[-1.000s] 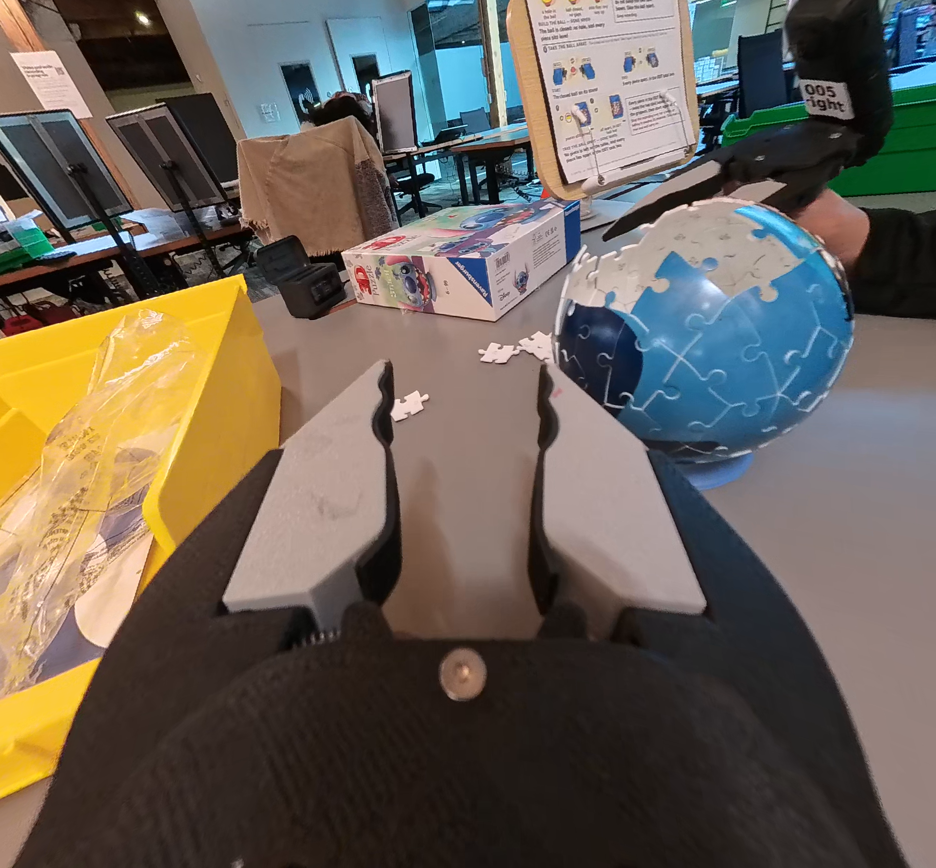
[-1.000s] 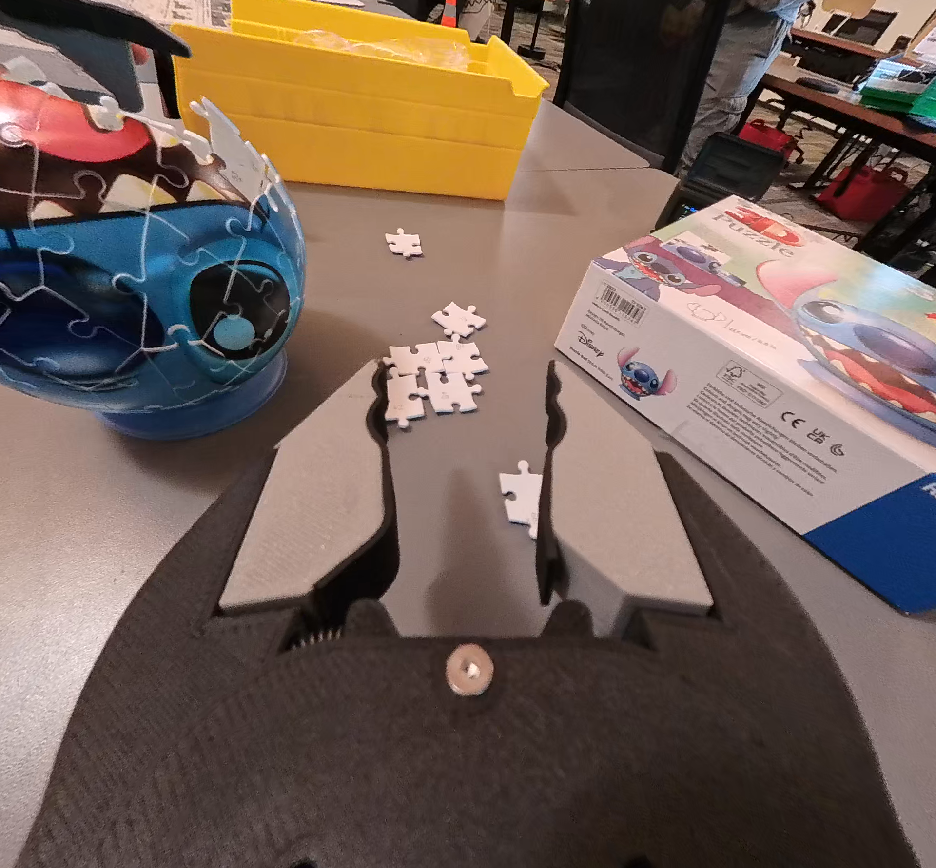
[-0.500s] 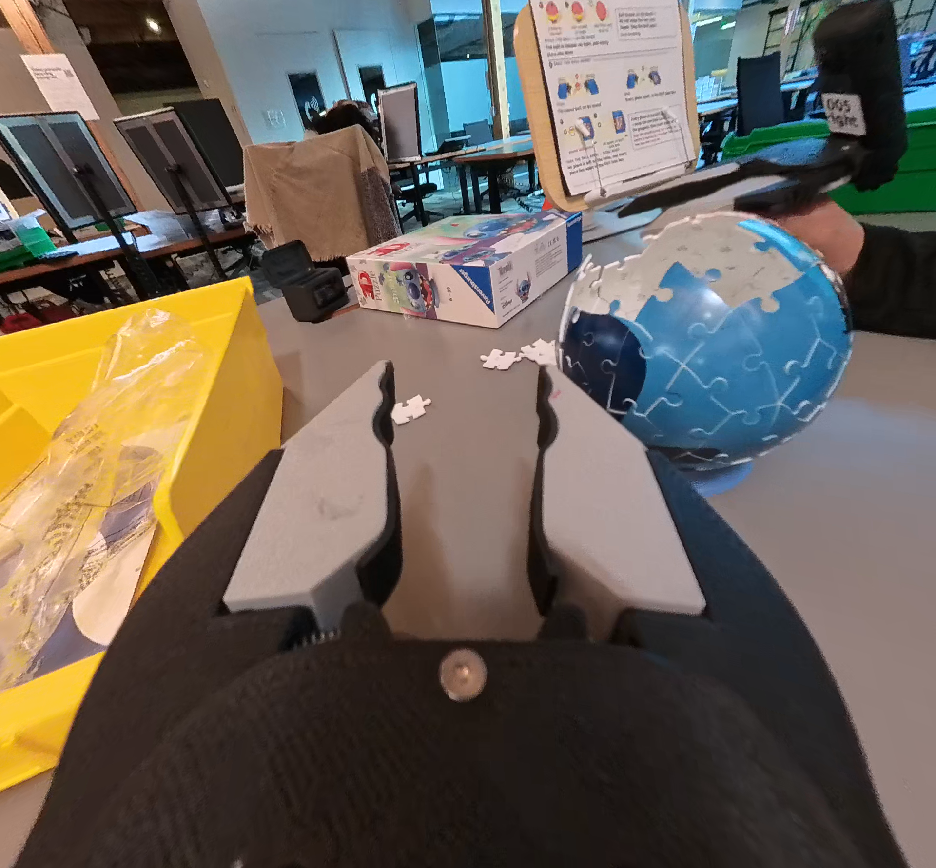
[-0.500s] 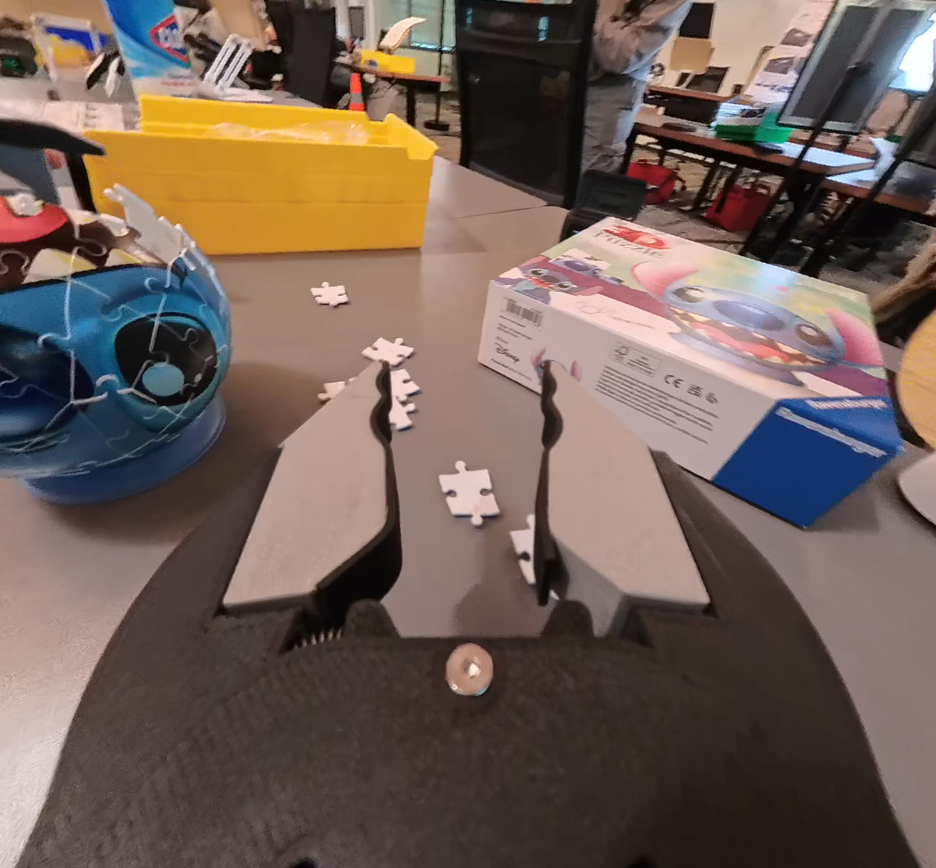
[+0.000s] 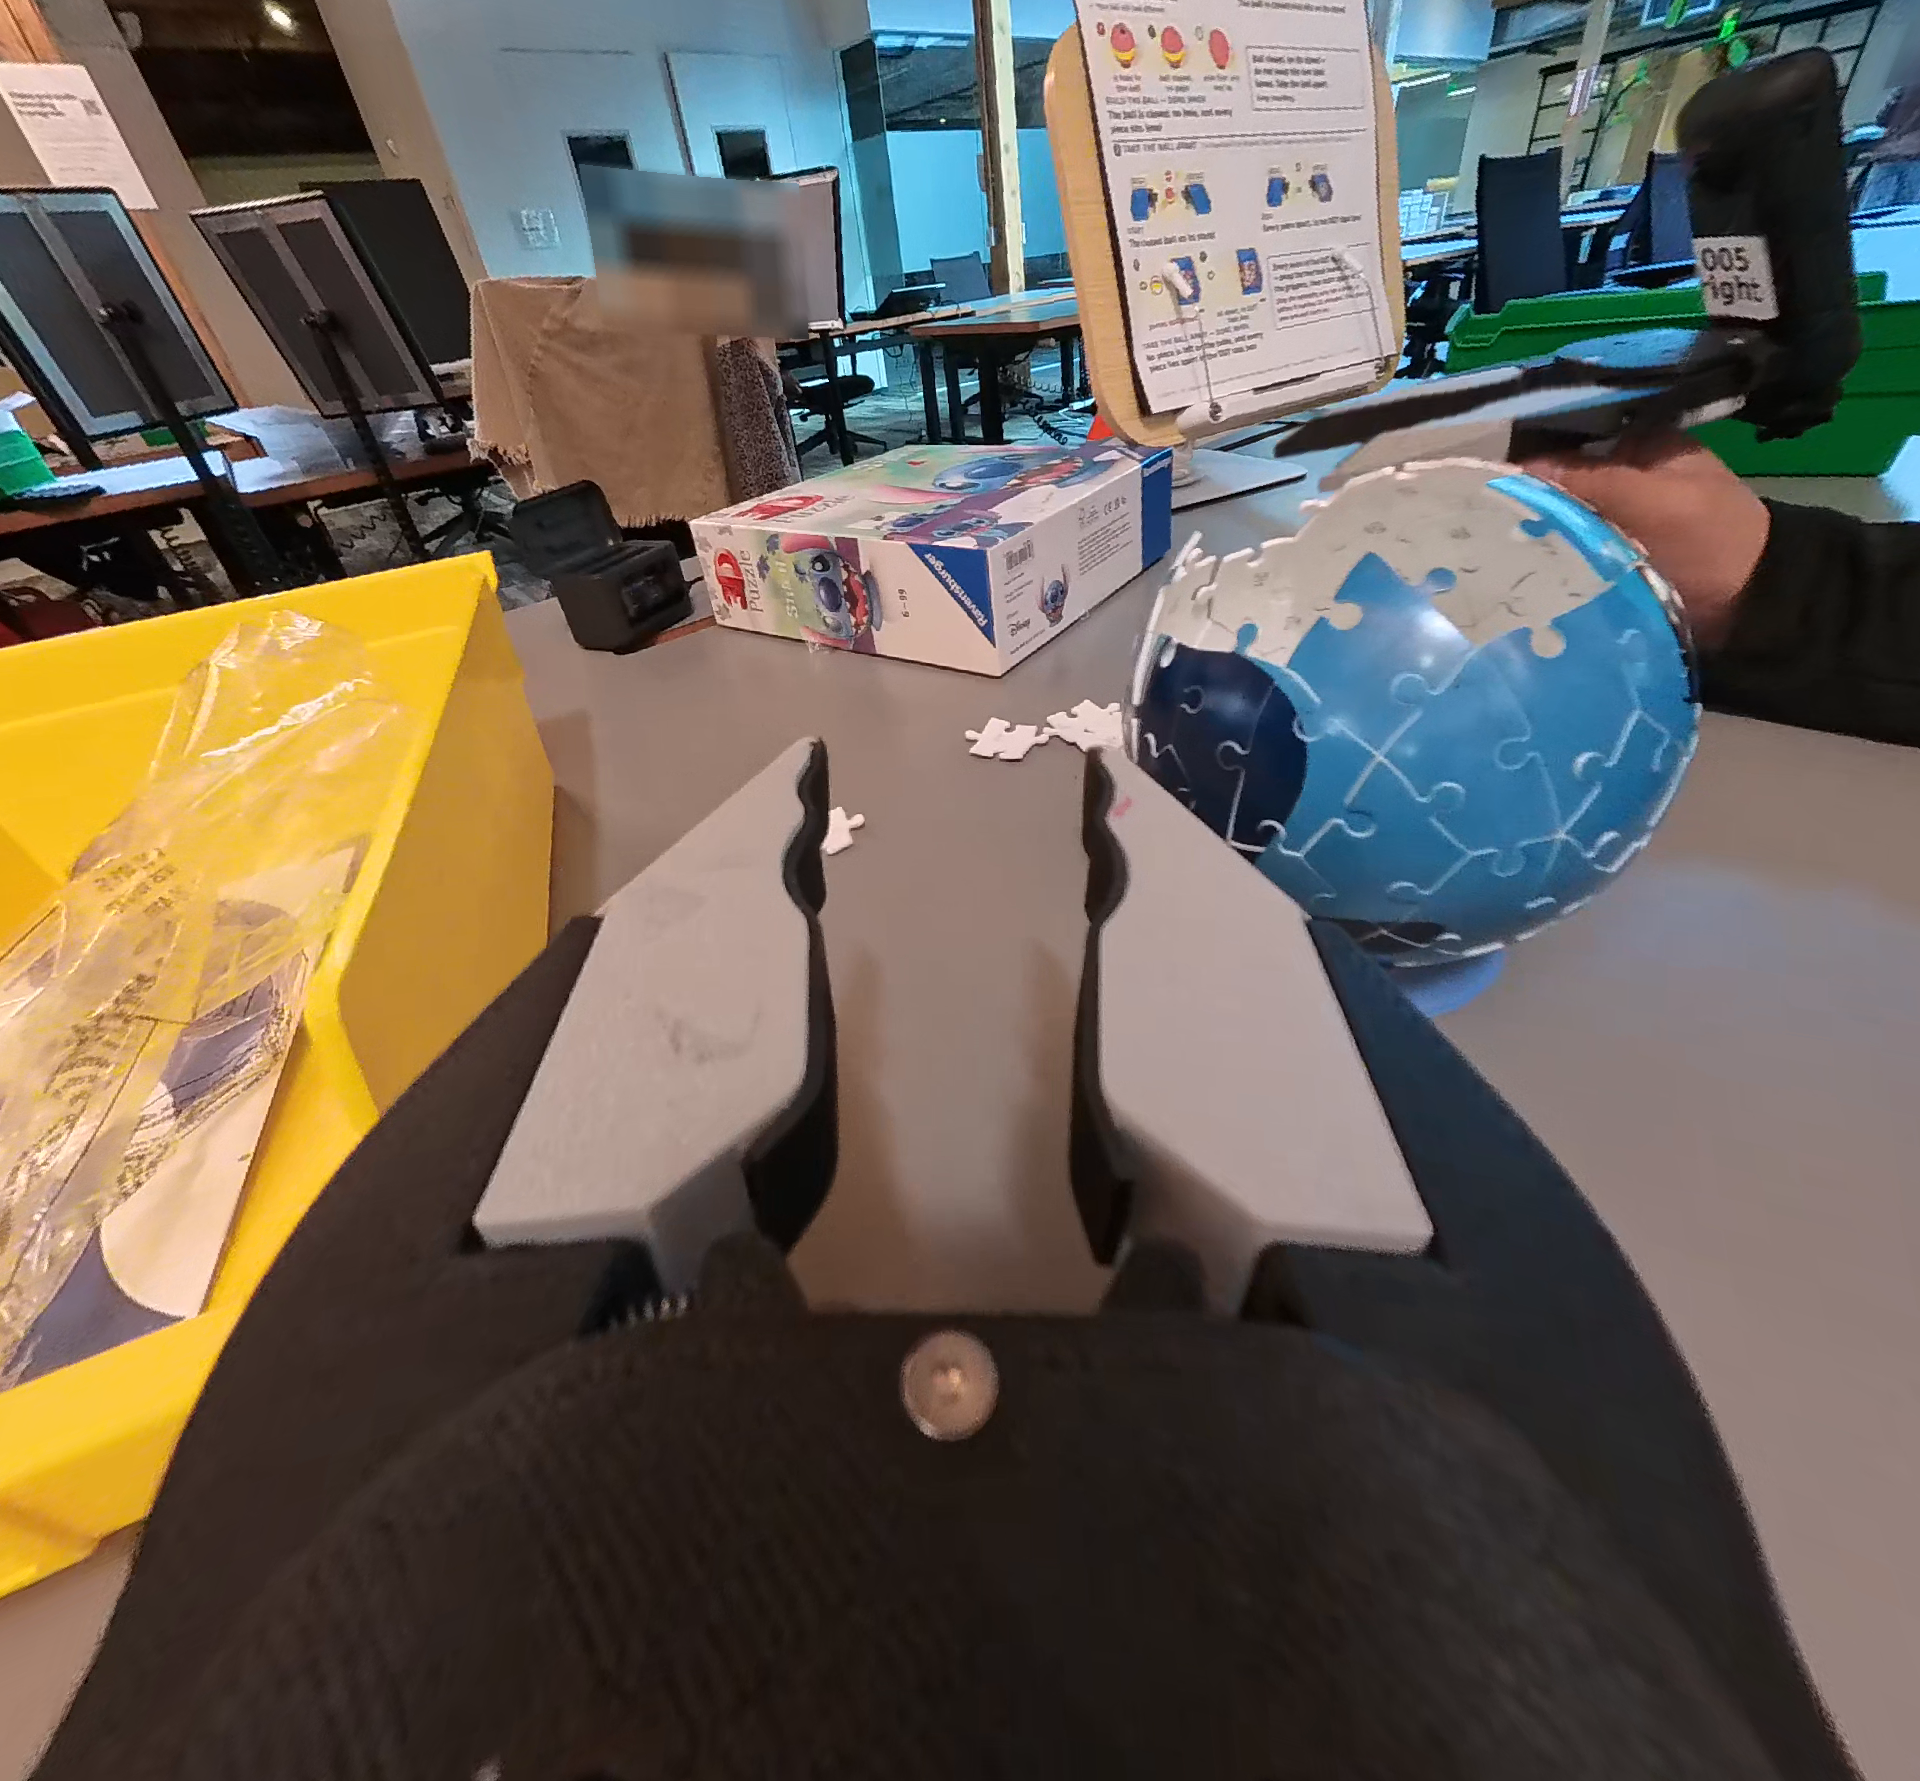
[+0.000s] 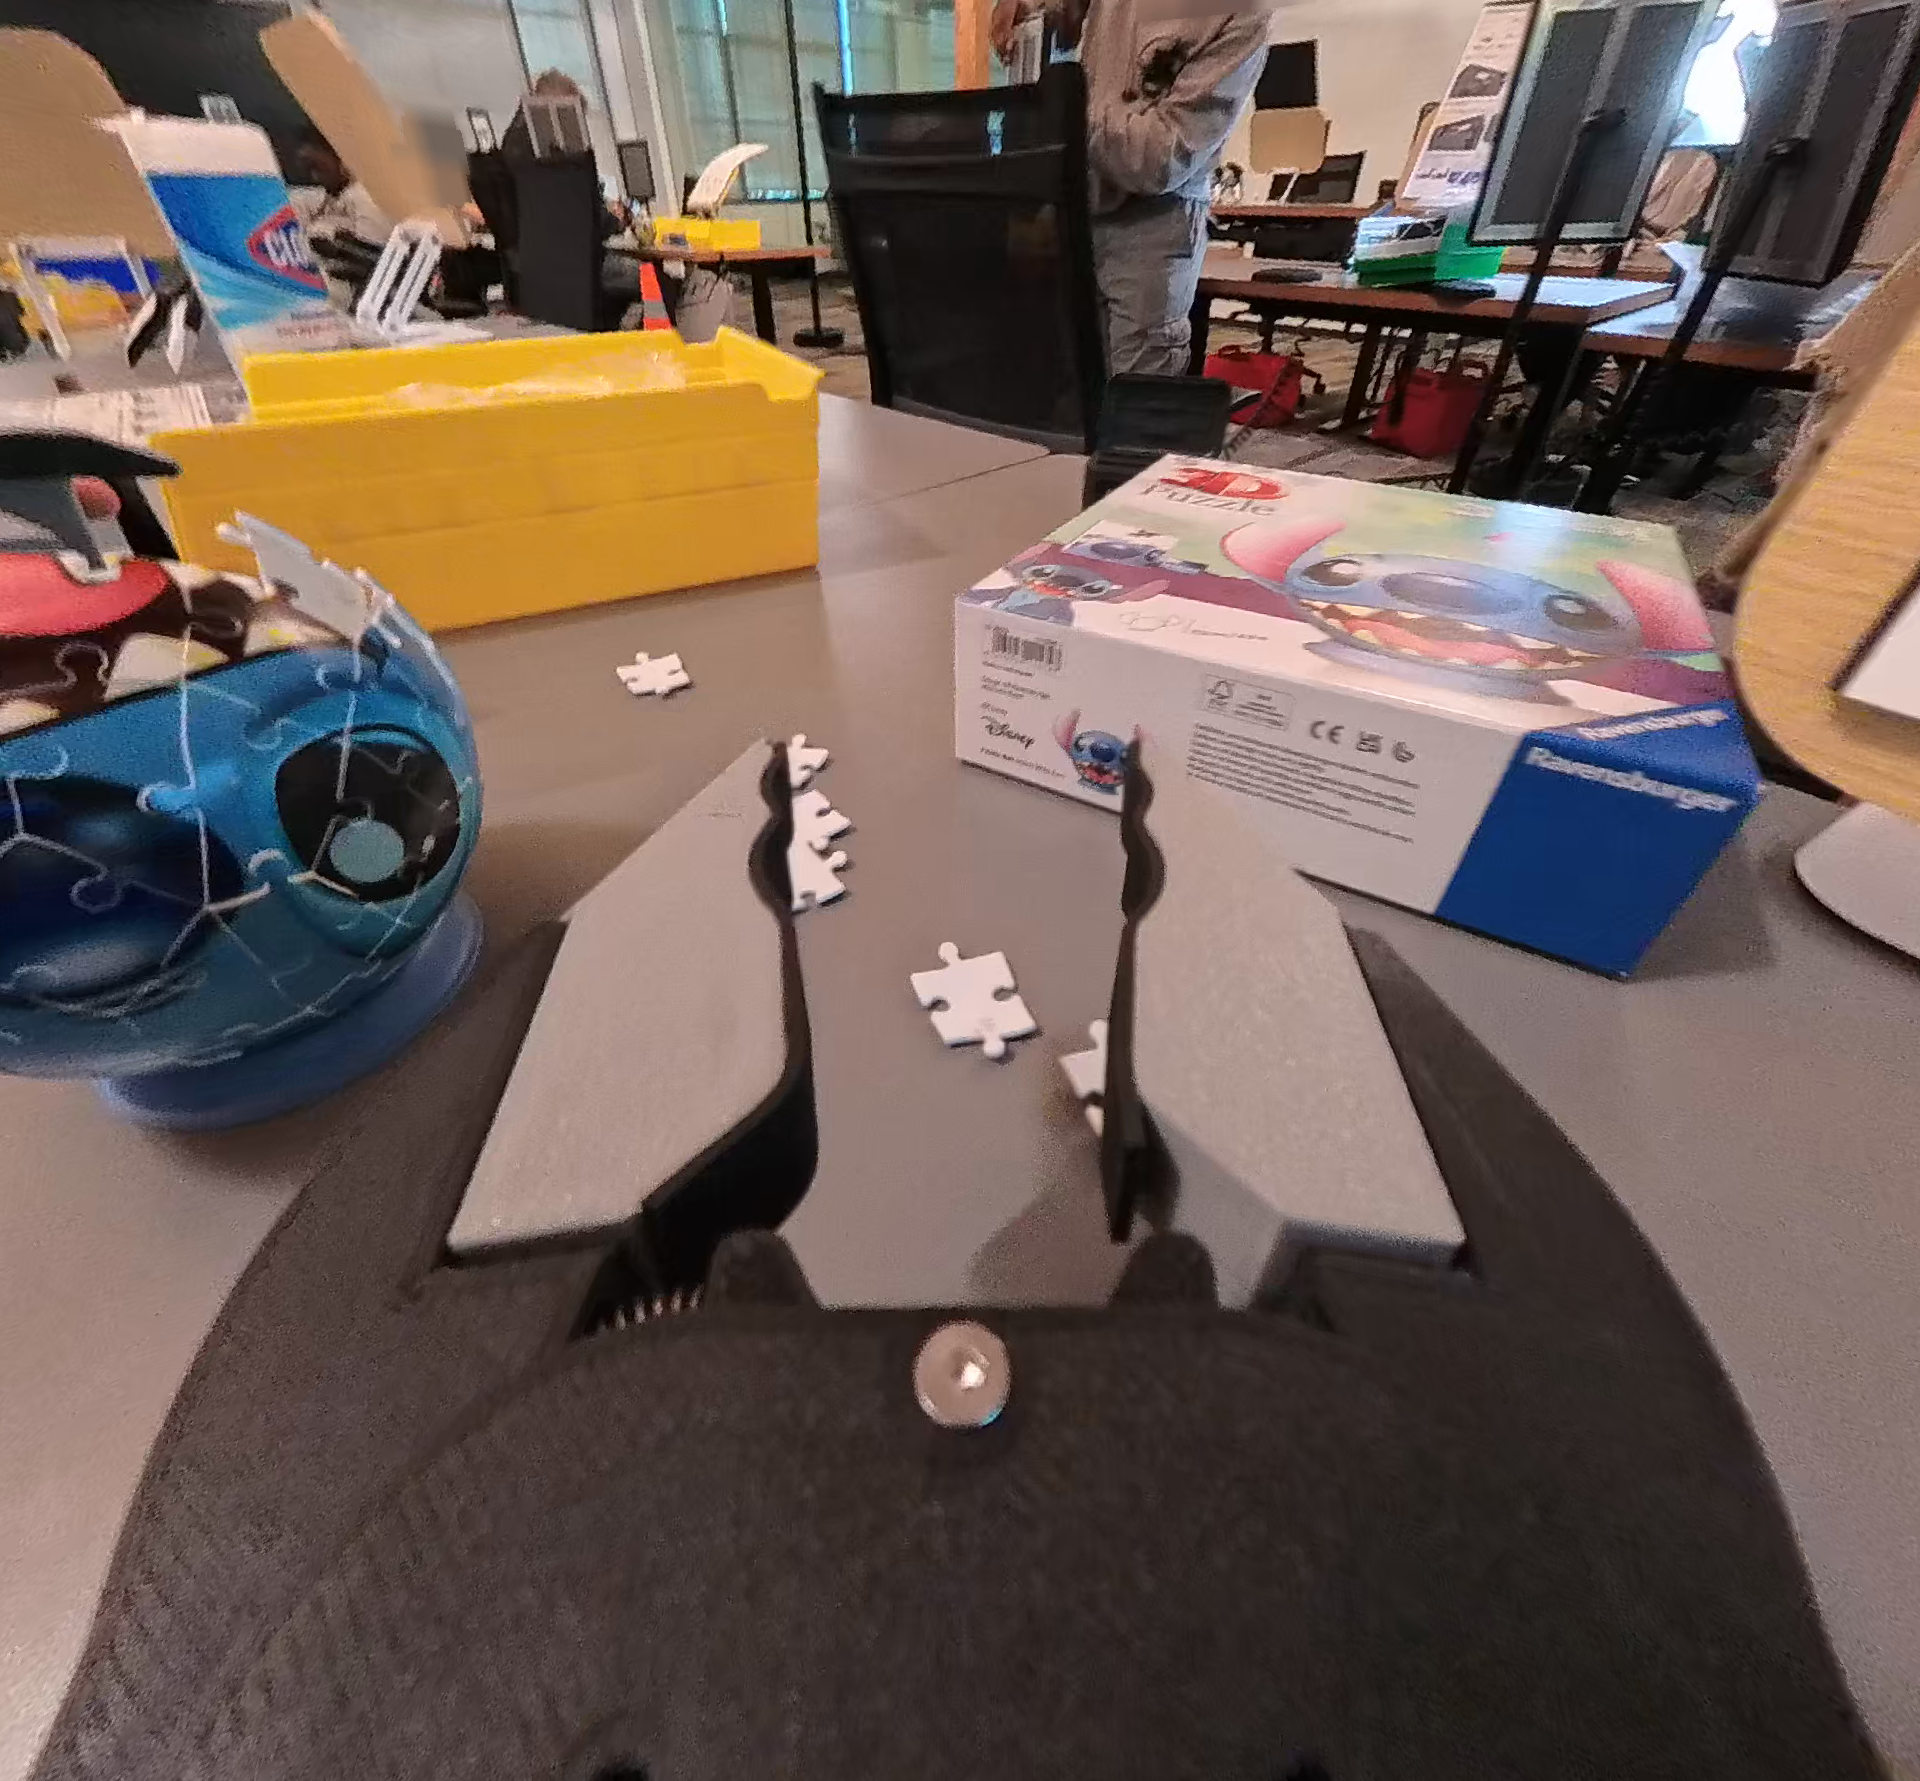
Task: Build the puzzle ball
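The puzzle ball (image 5: pixel 1423 713) is blue with a white patch and stands on a blue base, right of my left gripper (image 5: pixel 954 775). That gripper is open and empty, low over the table. The ball's top is open with a jagged edge, as the right wrist view (image 6: pixel 208 848) also shows. My right gripper (image 6: pixel 951 765) is open and empty over loose white pieces; one piece (image 6: pixel 975 999) lies between its fingers. More pieces (image 6: pixel 816 838) lie by its left finger. In the left wrist view the right gripper (image 5: pixel 1558 412) hovers level just above the ball.
The puzzle box (image 6: pixel 1351 692) lies right of the loose pieces. A yellow bin (image 5: pixel 447 796) with a plastic bag sits at the left. An instruction board (image 5: pixel 1226 142) stands behind the box. A single piece (image 6: pixel 652 673) lies near the bin. A person stands beyond the table.
My right gripper has levelled out from pointing down and drawn back, so a loose piece now lies between its fingers. The left gripper has hardly moved.
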Motion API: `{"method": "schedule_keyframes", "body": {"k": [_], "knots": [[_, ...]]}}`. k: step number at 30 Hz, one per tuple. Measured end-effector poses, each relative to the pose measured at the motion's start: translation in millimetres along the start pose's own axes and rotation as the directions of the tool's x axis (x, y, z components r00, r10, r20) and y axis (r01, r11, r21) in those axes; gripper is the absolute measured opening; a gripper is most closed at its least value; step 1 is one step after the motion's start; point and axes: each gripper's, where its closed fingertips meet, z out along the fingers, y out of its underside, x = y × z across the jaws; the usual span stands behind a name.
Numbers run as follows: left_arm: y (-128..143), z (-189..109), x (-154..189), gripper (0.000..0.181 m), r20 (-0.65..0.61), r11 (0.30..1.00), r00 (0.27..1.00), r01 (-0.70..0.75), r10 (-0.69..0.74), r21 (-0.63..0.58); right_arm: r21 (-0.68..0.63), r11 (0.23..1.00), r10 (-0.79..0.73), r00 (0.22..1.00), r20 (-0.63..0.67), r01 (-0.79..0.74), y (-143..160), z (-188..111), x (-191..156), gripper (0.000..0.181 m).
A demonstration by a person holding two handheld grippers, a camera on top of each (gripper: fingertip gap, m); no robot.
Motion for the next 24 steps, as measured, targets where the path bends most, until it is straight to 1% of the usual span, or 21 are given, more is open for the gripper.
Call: {"method": "schedule_keyframes", "body": {"k": [3, 6, 9, 14, 18, 19, 20, 21, 22, 23, 24], "knots": [[-1, -1, -2, 0.047, 0.018, 1.0, 1.0, -0.004, 0.004, 0.01, -0.058, 0.996, -0.063, 0.996, 0.06, 0.066, 8, 8, -15, 0.062], [-1, -1, -2, 0.048, 0.02, 1.0, 1.0, -0.004, 0.004, 0.008, -0.07, 0.991, -0.106, 0.99, 0.091, 0.113, 10, 15, -23, 0.061], [0, 0, -2, 0.048, 0.017, 1.0, 1.0, 0.003, -0.003, 0.001, -0.077, 0.99, -0.107, 0.987, 0.119, 0.116, 10, 22, -23, 0.061], [0, 0, -2, 0.048, 0.022, 1.0, 1.0, -0.01, 0.01, -0.003, -0.08, 0.983, -0.154, 0.978, 0.142, 0.167, 11, 33, -18, 0.062], [0, 0, 0, 0.051, 0.014, 1.0, 1.0, -0.011, 0.011, -0.003, -0.073, 0.985, -0.14, 0.974, 0.179, 0.155, 10, 37, -20, 0.063], [-1, -1, 3, 0.056, -0.009, 1.0, 1.0, 0.005, -0.005, 0.002, -0.069, 0.987, -0.131, 0.97, 0.203, 0.148, 10, 37, -23, 0.062], [-2, -2, 10, 0.064, -0.065, 0.999, 0.997, 0.039, -0.038, 0.005, -0.066, 0.989, -0.111, 0.963, 0.246, 0.131, 9, 37, -29, 0.063], [-2, -5, 21, 0.07, -0.154, 0.996, 0.985, 0.085, -0.084, -0.001, -0.066, 0.993, -0.074, 0.945, 0.319, 0.101, 8, 35, -39, 0.065], [-2, -8, 30, 0.07, -0.234, 0.992, 0.964, 0.127, -0.127, -0.015, -0.078, 0.995, -0.027, 0.909, 0.415, 0.065, 7, 30, -53, 0.066], [-2, -11, 34, 0.072, -0.282, 0.987, 0.946, 0.159, -0.161, -0.03, -0.096, 0.995, 0.012, 0.861, 0.508, 0.042, 6, 24, -67, 0.065], [-3, -14, 36, 0.078, -0.315, 0.982, 0.931, 0.184, -0.187, -0.039, -0.101, 0.994, 0.026, 0.819, 0.573, 0.039, 6, 17, -77, 0.064]]}}
